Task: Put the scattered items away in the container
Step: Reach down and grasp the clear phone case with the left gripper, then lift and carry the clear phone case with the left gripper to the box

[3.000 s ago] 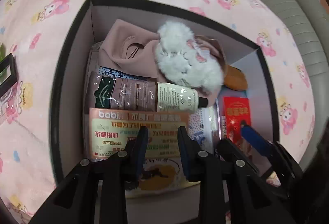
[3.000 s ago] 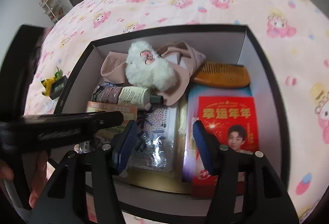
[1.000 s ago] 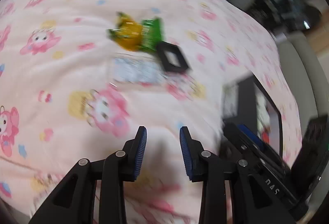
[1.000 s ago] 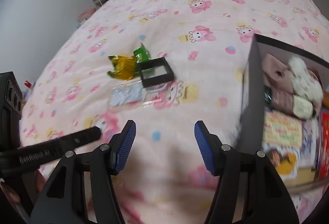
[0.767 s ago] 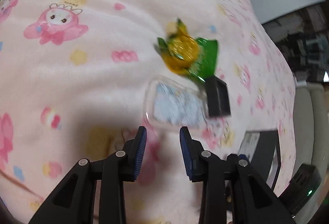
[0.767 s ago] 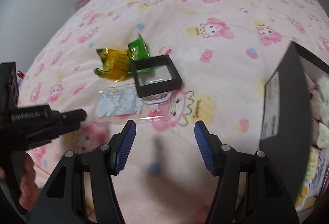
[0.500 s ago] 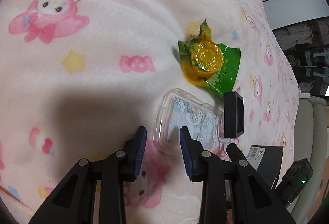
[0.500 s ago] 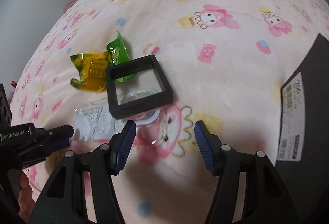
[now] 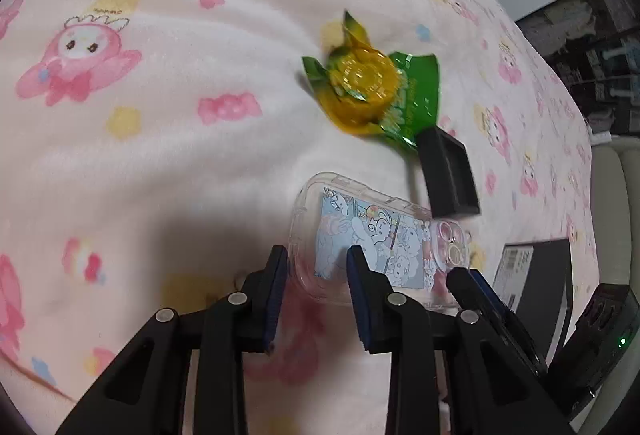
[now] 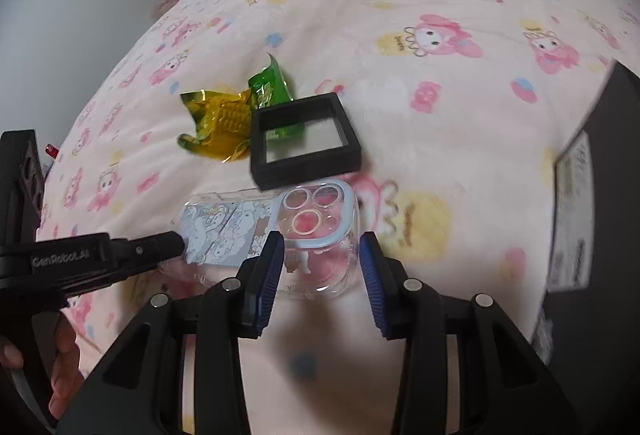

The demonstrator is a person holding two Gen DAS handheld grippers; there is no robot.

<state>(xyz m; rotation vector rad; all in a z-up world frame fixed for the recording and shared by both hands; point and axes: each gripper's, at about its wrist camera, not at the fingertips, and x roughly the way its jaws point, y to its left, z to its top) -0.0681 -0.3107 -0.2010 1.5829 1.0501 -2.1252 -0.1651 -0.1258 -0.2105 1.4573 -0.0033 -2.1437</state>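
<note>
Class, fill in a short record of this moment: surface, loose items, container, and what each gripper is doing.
surface: pink cartoon-print blanket
loose items: clear plastic phone case with cartoon insert; square black frame box; green and yellow foil snack packet
container: black box, at the right edge
left gripper: jaws just closing, astride one end of the phone case, not yet pressing
right gripper: jaws just closing, astride the camera end, not yet pressing

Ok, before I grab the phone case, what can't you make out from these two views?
- Box: both views cut it off at the right edge; its inside is unseen.
- Phone case: near corner hidden behind the left tool; contact unclear.
- Snack packet: partly behind the black frame in the right view; blurred print unreadable in the left.
</note>
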